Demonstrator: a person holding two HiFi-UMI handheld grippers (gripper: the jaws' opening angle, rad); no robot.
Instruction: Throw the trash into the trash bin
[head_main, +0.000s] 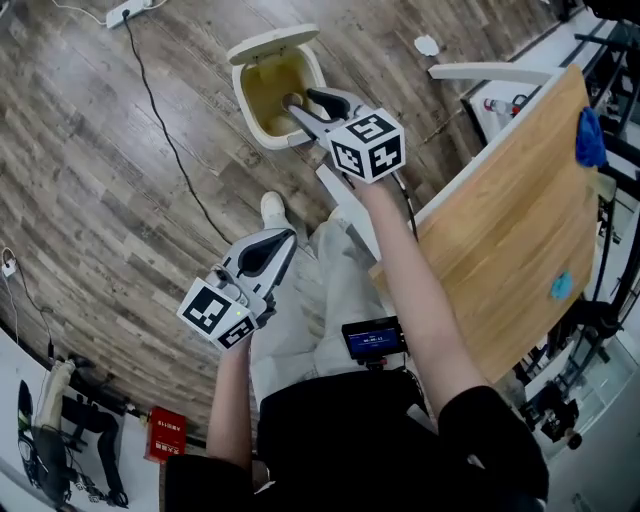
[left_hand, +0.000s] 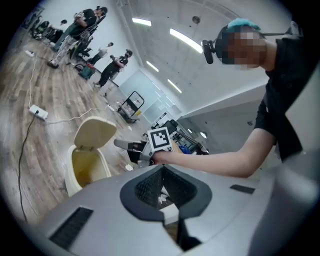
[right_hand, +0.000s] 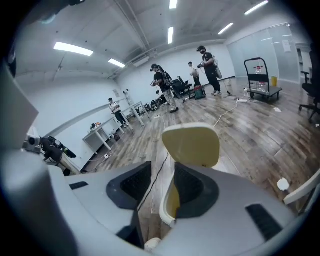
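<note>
The cream trash bin (head_main: 270, 95) stands on the wood floor with its lid tipped back; it also shows in the left gripper view (left_hand: 87, 162) and the right gripper view (right_hand: 192, 145). My right gripper (head_main: 302, 100) hangs over the bin's mouth, open, with nothing between its jaws (right_hand: 162, 187); the left gripper view shows it from the side (left_hand: 131, 145). My left gripper (head_main: 285, 240) is lower and nearer me, away from the bin. It is shut on a small white crumpled scrap (left_hand: 163, 198).
A wooden table (head_main: 510, 230) stands close on the right with a blue cloth (head_main: 590, 135) on it. A black cable (head_main: 165, 130) runs over the floor left of the bin. A white scrap (head_main: 427, 45) lies beyond the bin. People stand far back (right_hand: 207, 65).
</note>
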